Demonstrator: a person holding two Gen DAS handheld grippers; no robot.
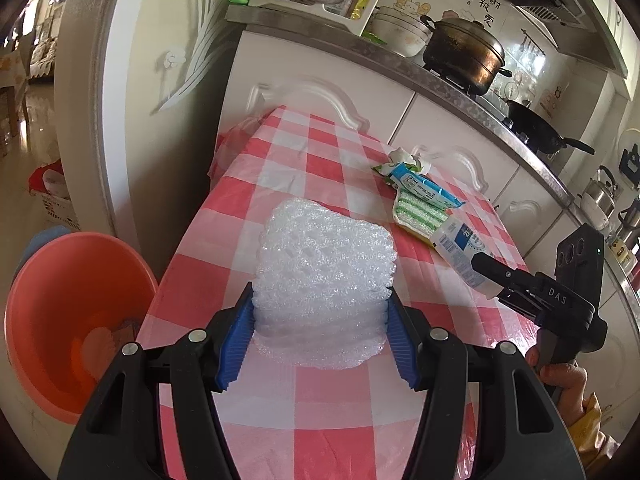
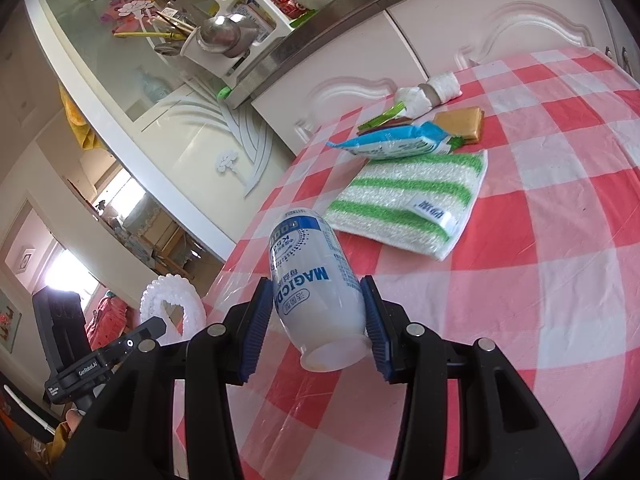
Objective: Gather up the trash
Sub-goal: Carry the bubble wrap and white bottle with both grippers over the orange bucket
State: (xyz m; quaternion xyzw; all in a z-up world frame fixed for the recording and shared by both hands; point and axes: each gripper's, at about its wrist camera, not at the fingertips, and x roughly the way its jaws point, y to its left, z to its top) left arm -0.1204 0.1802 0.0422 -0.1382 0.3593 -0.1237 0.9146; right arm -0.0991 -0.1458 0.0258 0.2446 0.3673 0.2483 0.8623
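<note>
My left gripper is shut on a white foam net sleeve, held above the red-and-white checked table. In the right wrist view the same foam sleeve shows at the lower left. My right gripper is shut on a white plastic bottle with a blue label, lifted off the table and tilted. The bottle and the right gripper's black fingers also appear at the right of the left wrist view. More trash lies further back: a blue snack wrapper, crumpled white paper and a brown packet.
An orange basin stands on the floor left of the table. A green-striped cloth lies by the wrappers. White cabinets and a counter with pots run along the table's far side.
</note>
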